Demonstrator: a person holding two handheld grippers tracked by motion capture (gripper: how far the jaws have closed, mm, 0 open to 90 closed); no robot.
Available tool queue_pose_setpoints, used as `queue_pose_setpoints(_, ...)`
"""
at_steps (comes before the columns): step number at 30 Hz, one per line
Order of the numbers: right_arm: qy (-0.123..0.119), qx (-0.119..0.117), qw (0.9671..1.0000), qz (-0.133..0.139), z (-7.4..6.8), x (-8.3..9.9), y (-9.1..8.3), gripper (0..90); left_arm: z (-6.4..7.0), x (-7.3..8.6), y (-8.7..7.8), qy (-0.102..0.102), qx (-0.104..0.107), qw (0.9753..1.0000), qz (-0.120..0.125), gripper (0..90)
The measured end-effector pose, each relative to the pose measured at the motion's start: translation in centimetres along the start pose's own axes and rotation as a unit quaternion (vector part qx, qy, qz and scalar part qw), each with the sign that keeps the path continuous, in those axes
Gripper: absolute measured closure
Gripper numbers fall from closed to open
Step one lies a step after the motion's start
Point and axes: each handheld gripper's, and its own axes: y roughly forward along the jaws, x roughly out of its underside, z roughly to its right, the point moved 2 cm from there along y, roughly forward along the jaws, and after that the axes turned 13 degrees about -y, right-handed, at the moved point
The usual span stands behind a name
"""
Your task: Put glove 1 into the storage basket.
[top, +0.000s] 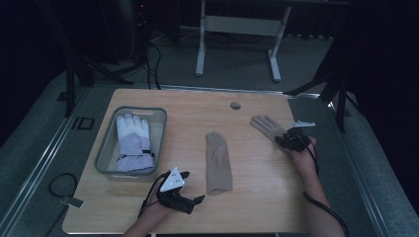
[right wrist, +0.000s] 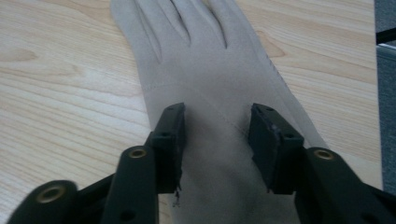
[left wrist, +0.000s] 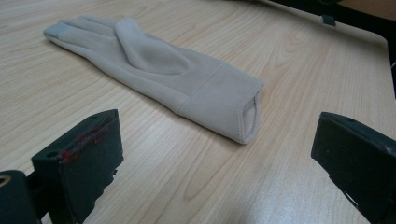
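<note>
Two beige knit gloves lie flat on the wooden table (top: 257, 197). One beige glove (top: 219, 163) (left wrist: 159, 70) is at the middle, cuff toward the front edge. My left gripper (top: 193, 186) (left wrist: 217, 149) stands open just short of that cuff, its jaws wide apart and nothing between them. The other beige glove (top: 266, 126) (right wrist: 205, 70) lies at the right with its fingers pointing away. My right gripper (top: 285, 140) (right wrist: 217, 140) is down over its wrist part, open, with flat unbunched fabric between the jaws.
A grey plastic bin (top: 106, 143) at the table's left holds a white and lavender padded glove (top: 133, 143). A round grommet (top: 235, 105) is set in the table near the far edge. Bare wood lies between the two beige gloves.
</note>
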Motion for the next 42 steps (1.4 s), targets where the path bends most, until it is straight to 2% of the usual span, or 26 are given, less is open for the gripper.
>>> queue_pose_setpoints(1, -0.006, -0.002, 1.0000, 0.004, -0.1, 0.1, 0.0, 59.5, 0.0, 0.0, 0.0, 0.000, 0.003, 1.0000, 0.001, 2.2)
queue_pose_setpoints(4, 0.001, -0.007, 0.9999, 0.008, -0.1, 0.1, 0.0, 72.6, 0.2, 0.0, -0.1, 0.003, 0.006, 1.0000, 0.003, 2.2)
queue_pose_setpoints(6, 0.005, 0.001, 1.0000, 0.002, -0.3, 0.0, 0.0, 77.9, 0.2, 0.0, 0.0, 0.004, 0.008, 1.0000, 0.003, 2.2)
queue_pose_setpoints(9, 0.024, 0.017, 0.9995, -0.013, -0.8, -0.5, -0.2, 81.3, 0.2, 0.0, 0.0, 0.003, 0.008, 1.0000, 0.003, 2.2)
queue_pose_setpoints(13, 0.078, 0.023, 0.9967, -0.004, -1.6, -0.9, -0.9, 82.1, 0.1, -0.1, 0.0, 0.003, 0.006, 1.0000, 0.005, 2.2)
queue_pose_setpoints(17, 0.103, 0.026, 0.9943, -0.002, -3.0, -1.1, -2.1, 82.0, 0.2, -0.2, -0.2, 0.004, 0.004, 1.0000, 0.007, 2.2)
queue_pose_setpoints(18, 0.111, 0.031, 0.9933, -0.005, -3.4, -1.0, -2.4, 82.0, 0.2, -0.2, -0.2, 0.006, 0.004, 0.9999, 0.007, 2.2)
queue_pose_setpoints(20, 0.147, 0.032, 0.9885, -0.001, -4.1, -0.6, -3.2, 81.9, 0.3, -0.3, -0.3, 0.004, 0.005, 0.9999, 0.010, 2.2)
queue_pose_setpoints(22, 0.157, 0.040, 0.9868, -0.012, -4.7, -0.2, -3.6, 81.8, 0.3, -0.4, -0.3, 0.005, 0.004, 0.9999, 0.010, 2.2)
queue_pose_setpoints(24, 0.149, 0.049, 0.9873, -0.021, -5.7, 0.3, -4.0, 81.1, 0.4, -0.4, -0.4, 0.006, 0.005, 0.9999, 0.011, 2.2)
queue_pose_setpoints(26, 0.150, 0.049, 0.9871, -0.027, -6.1, 0.9, -4.0, 79.8, 0.4, -0.4, -0.4, 0.009, 0.005, 0.9999, 0.010, 2.2)
queue_pose_setpoints(27, 0.143, 0.048, 0.9880, -0.031, -6.4, 1.2, -3.8, 78.6, 0.4, -0.4, -0.4, 0.009, 0.005, 0.9999, 0.010, 2.2)
queue_pose_setpoints(30, 0.136, 0.046, 0.9894, -0.021, -6.5, 1.7, -3.7, 75.0, 0.5, -0.4, -0.5, 0.010, 0.005, 0.9999, 0.010, 2.2)
queue_pose_setpoints(33, 0.129, 0.032, 0.9910, -0.014, -6.6, 1.7, -3.8, 66.7, 0.5, -0.4, -0.5, 0.011, 0.006, 0.9999, 0.010, 2.2)
queue_pose_setpoints(35, 0.124, 0.024, 0.9919, -0.013, -6.5, 1.6, -4.1, 64.4, 0.5, -0.4, -0.4, 0.010, 0.005, 0.9999, 0.009, 2.2)
queue_pose_setpoints(38, 0.099, 0.014, 0.9950, -0.007, -6.2, 1.4, -4.8, 59.9, 0.4, -0.3, -0.4, 0.012, 0.007, 0.9999, 0.006, 2.2)
queue_pose_setpoints(39, 0.085, 0.015, 0.9962, 0.000, -5.9, 1.3, -5.1, 59.3, 0.4, -0.3, -0.3, 0.012, 0.007, 0.9999, 0.006, 2.2)
queue_pose_setpoints(40, 0.077, 0.006, 0.9970, 0.009, -5.7, 1.2, -5.3, 57.5, 0.4, -0.3, -0.3, 0.010, 0.008, 0.9999, 0.007, 2.2)
queue_pose_setpoints(41, 0.062, -0.006, 0.9979, 0.017, -5.5, 1.1, -5.5, 57.2, 0.5, -0.3, -0.3, 0.011, 0.009, 0.9999, 0.007, 2.2)
queue_pose_setpoints(42, 0.043, -0.005, 0.9988, 0.022, -5.2, 1.0, -5.7, 57.2, 0.5, -0.3, -0.3, 0.011, 0.009, 0.9999, 0.006, 2.2)
